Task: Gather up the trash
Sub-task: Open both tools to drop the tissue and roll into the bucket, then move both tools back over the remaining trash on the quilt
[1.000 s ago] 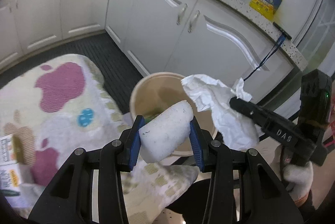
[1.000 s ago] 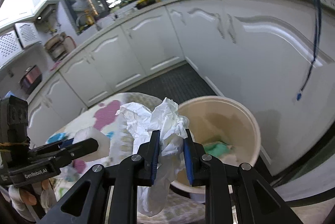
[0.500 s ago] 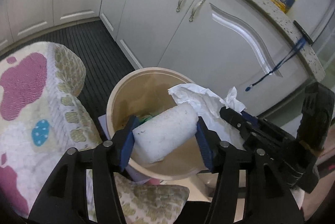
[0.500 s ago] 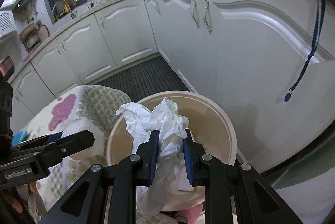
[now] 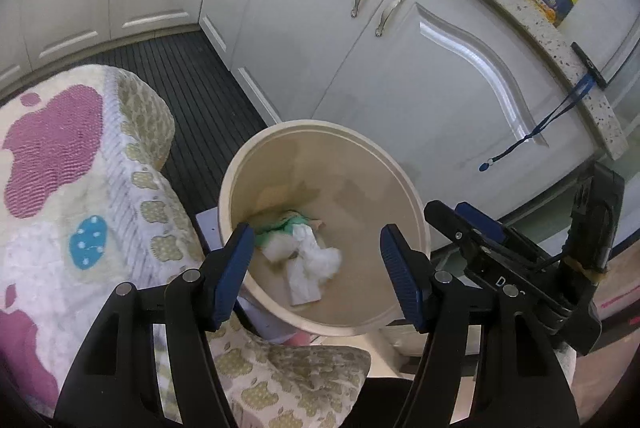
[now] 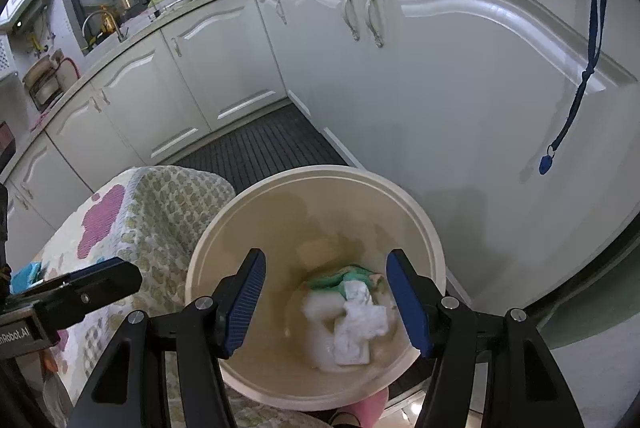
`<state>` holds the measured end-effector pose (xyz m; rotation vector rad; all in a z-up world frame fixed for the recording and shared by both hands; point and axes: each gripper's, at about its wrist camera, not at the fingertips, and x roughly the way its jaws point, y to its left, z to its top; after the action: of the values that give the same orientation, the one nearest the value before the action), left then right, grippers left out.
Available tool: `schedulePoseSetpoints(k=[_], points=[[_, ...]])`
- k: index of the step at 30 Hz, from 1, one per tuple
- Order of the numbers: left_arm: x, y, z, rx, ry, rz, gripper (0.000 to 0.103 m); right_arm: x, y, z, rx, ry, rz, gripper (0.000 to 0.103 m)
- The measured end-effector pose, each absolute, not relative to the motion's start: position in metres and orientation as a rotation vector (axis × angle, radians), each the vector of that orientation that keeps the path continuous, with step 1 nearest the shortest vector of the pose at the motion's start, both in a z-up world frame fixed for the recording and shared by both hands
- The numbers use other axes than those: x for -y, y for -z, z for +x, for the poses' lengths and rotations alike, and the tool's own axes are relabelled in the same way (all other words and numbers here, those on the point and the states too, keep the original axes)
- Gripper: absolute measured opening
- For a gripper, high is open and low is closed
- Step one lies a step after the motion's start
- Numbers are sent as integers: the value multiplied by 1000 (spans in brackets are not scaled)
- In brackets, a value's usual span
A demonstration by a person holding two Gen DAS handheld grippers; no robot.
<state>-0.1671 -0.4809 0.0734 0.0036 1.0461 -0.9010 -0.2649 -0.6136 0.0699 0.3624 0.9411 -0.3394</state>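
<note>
1. Left gripper (image 5: pixel 316 268), black with blue pads, hangs over the round cream plastic bin (image 5: pixel 240 163); its jaws have just been opening and now stand wide with nothing between them.
2. Crumpled white paper trash (image 5: pixel 312 260) lies at the bin's bottom beside a green scrap (image 5: pixel 276 226).
3. Left of the bin sits a quilted patterned cushion (image 5: pixel 80 167); behind the bin, white cabinet doors (image 5: pixel 400 75).
4. Right gripper (image 6: pixel 324 296) hovers above the same bin (image 6: pixel 208 240); its jaws have just been opening and hold nothing.
5. White paper trash (image 6: pixel 352 324) rests inside the bin, below the parted pads.
</note>
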Motion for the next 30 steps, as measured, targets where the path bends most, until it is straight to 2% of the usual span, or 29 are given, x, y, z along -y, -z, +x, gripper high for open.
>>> schedulePoseSetpoints(k=[10,17,30], points=[[454,-100,-184,-946,856,29,64,587,-90,-270,-896,314,322,61],[424,-116,-199,-872,777,50,64,562,-103,-271,-877,274,310,66],[358,-134,-217,-793,688,34,64,508,-120,-268,-865,181,276,69]])
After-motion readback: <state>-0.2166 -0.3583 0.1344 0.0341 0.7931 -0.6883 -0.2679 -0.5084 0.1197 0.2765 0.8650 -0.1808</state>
